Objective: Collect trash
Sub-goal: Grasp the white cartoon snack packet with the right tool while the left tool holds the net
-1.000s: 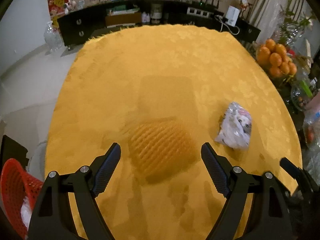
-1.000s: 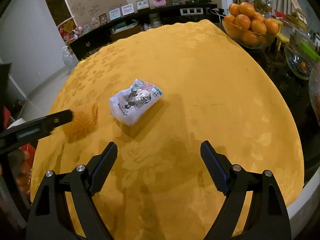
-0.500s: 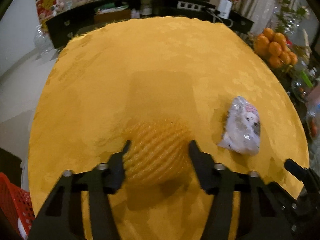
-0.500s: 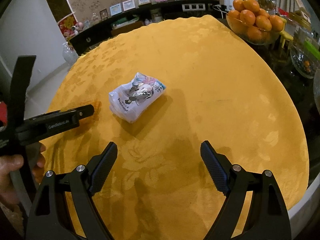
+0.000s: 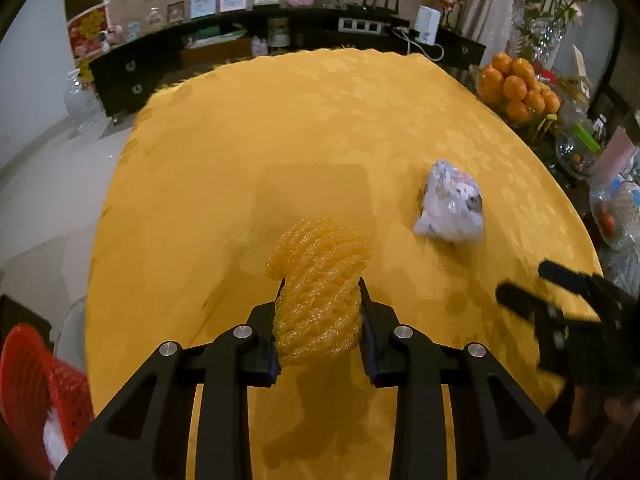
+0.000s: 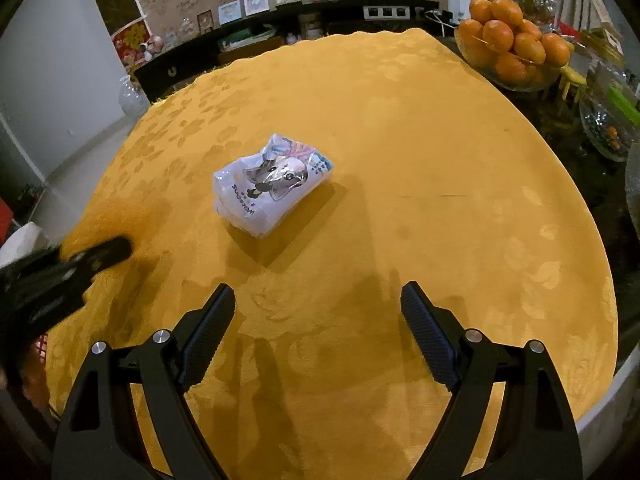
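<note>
Now my left gripper point(image 5: 320, 312) is closing on the orange foam fruit net point(image 5: 318, 280) near the tabletop's point(image 5: 280, 128) left edge; I'm squeezing gently to avoid slipping. My right gripper point(image 6: 316, 332) is hanging wide open, empty, before the white printed plastic packet point(image 6: 272, 184) mid-tabletop.
</note>
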